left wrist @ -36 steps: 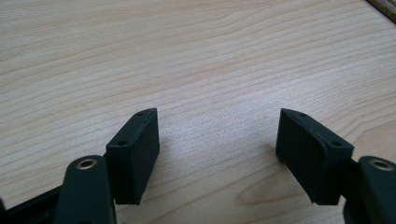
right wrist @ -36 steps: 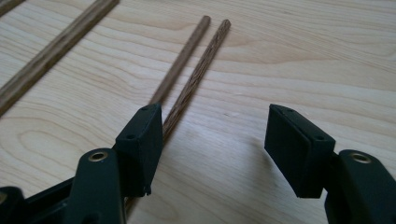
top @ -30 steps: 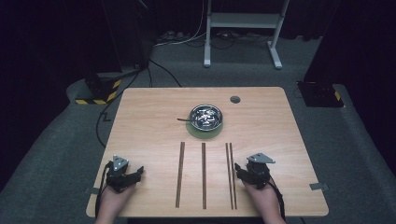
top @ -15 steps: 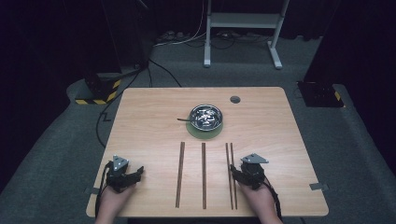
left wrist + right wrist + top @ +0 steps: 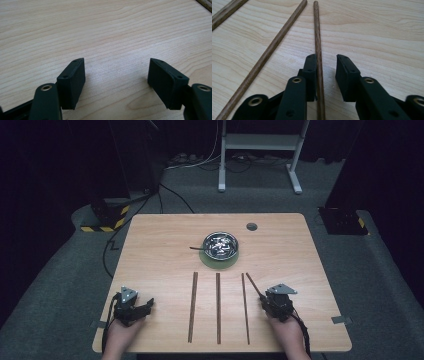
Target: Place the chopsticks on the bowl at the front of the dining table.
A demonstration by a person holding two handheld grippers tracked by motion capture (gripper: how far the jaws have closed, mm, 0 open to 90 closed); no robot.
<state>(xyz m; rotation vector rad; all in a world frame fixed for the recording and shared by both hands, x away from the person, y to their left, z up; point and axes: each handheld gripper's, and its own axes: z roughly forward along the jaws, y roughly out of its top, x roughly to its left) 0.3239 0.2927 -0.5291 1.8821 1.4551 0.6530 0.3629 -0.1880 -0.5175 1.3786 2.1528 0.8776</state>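
The right gripper sits at the near right of the tabletop with a thin wooden stick running between its fingers. In the right gripper view the fingers are parted: the stick lies against the inner face of the left-hand finger, and a gap is left to the other one, so nothing is clamped yet. From above, this stick lies slanted, its far end just beside the rightmost of three straight sticks laid side by side on the wood.

The step in hand looks like a pick-up of the slanted stick. To do it well, centre the stick in the gap before closing, so that the fingers do not push it sideways into its neighbour. Keep the fingers low against the wood and squeeze slowly, since a round stick is likely to roll or pop out.

The left gripper rests at the near left, its fingers wide apart over bare wood, holding nothing. A bowl on a green mat stands farther back
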